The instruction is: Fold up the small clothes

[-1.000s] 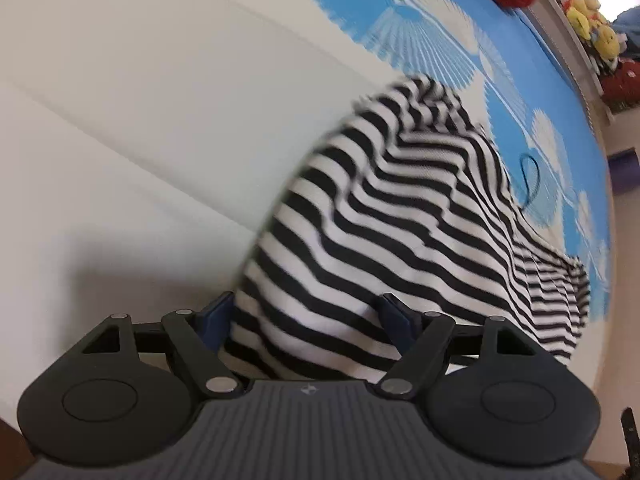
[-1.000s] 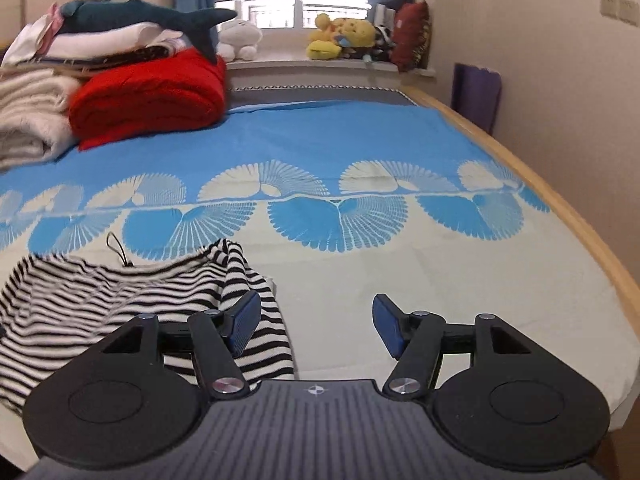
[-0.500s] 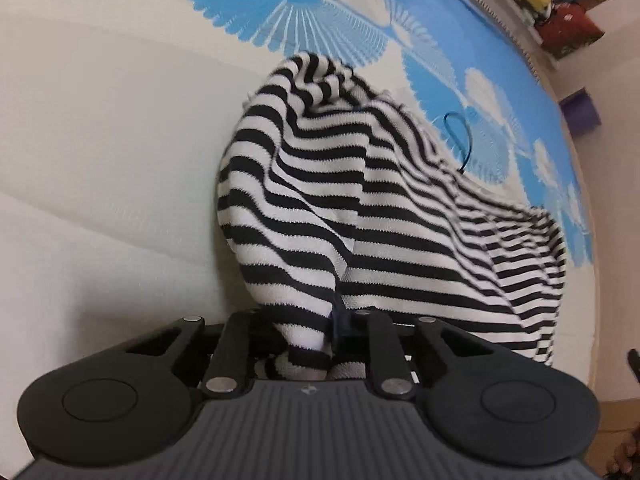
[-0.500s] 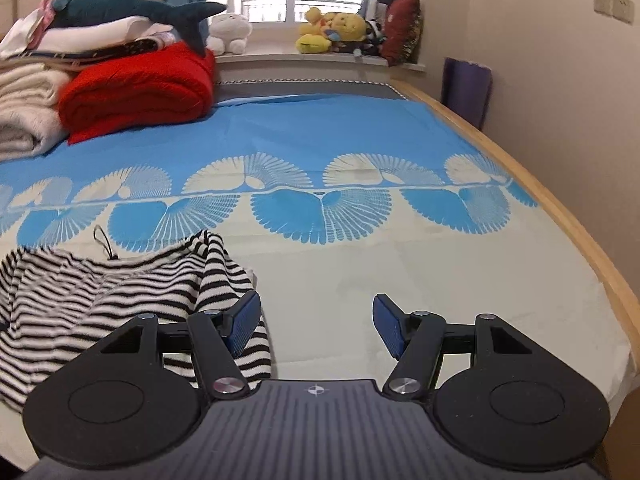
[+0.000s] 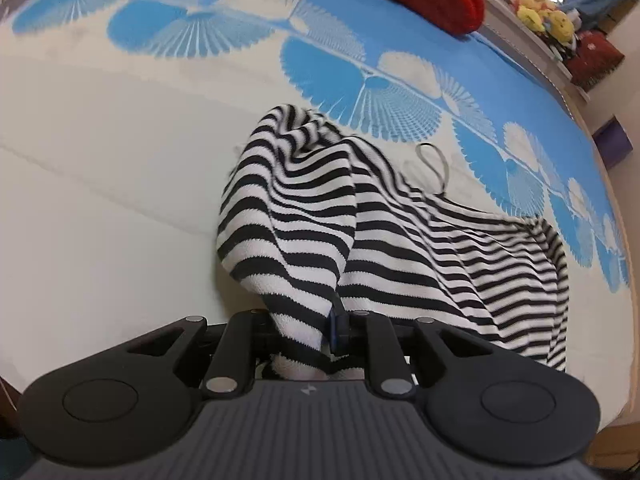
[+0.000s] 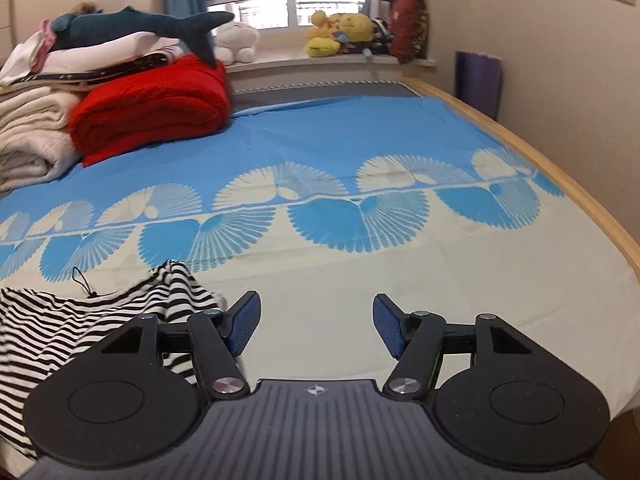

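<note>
A black-and-white striped garment (image 5: pixel 400 240) lies crumpled on the bed, with a thin dark loop (image 5: pixel 434 164) at its far edge. My left gripper (image 5: pixel 316 328) is shut on the garment's near edge and lifts a fold of it. In the right wrist view the same striped garment (image 6: pixel 60 328) lies at the lower left. My right gripper (image 6: pixel 316 324) is open and empty, just right of the garment's corner, above the cream sheet.
The bed has a blue and cream fan-patterned sheet (image 6: pixel 340 152). A red folded blanket (image 6: pixel 152 108) and stacked linens with a plush shark (image 6: pixel 132 28) sit at the back left. Plush toys line the windowsill (image 6: pixel 340 36). The bed's wooden edge (image 6: pixel 560 176) runs along the right.
My left gripper closed on the striped garment's edge and has lifted and pulled it. The right gripper stayed open and drifted slightly right of the garment.
</note>
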